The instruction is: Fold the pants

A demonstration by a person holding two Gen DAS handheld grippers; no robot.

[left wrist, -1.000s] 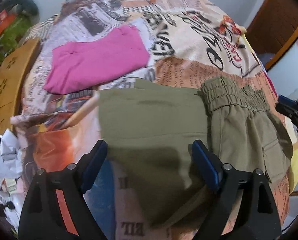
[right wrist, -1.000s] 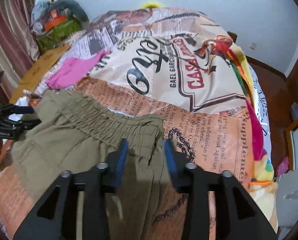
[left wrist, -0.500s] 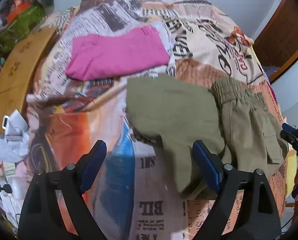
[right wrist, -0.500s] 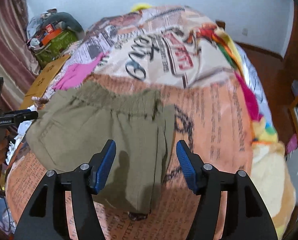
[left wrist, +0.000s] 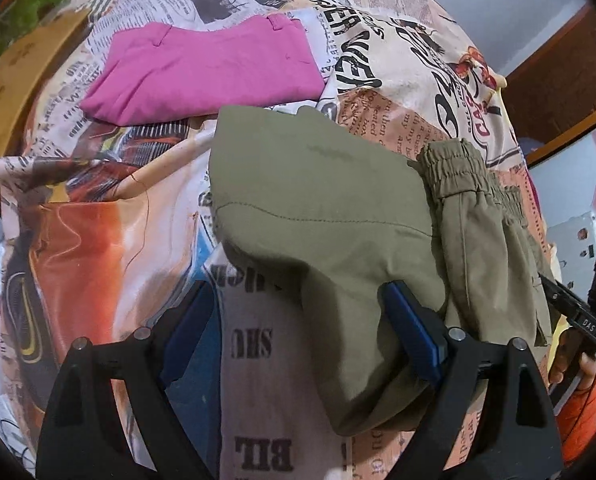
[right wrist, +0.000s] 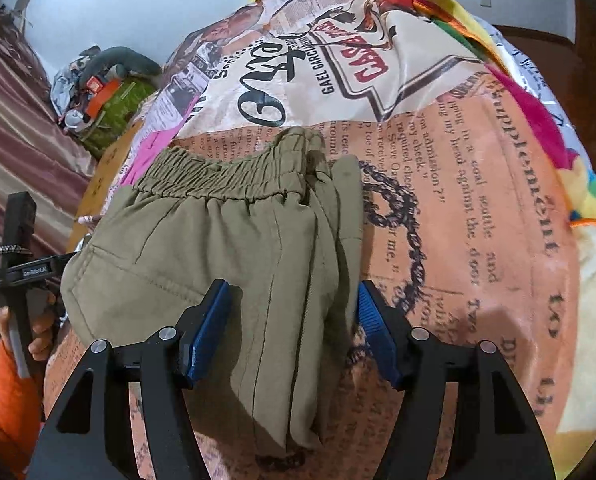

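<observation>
Nearest in the left wrist view, the left gripper (left wrist: pixel 298 328) has its blue pads spread wide, pinching nothing; its right pad (left wrist: pixel 412 334) lies against the lower fold of the pants (left wrist: pixel 322 200), while the left pad hangs over bare bedspread (left wrist: pixel 109 256). The olive pants lie folded on the bedspread, spreading from the view's centre toward 3 o'clock, with the elastic waistband (left wrist: pixel 454 168) bunched at about 2 o'clock. Beyond them, toward 11 o'clock, a folded pink garment (left wrist: pixel 205 72) lies flat, just apart from the pants. At 3 o'clock, near the frame edge, the other gripper's black body shows.

In the right wrist view, the right gripper (right wrist: pixel 293 328) is likewise spread, its pads straddling the near part of the pants (right wrist: pixel 233 248) without clamping them. The waistband (right wrist: pixel 225 176) runs across at 12 o'clock from the pads. Past it lies the bedspread (right wrist: pixel 478 208), and at 10 o'clock a cluttered pile (right wrist: pixel 101 88) sits off the bed.
</observation>
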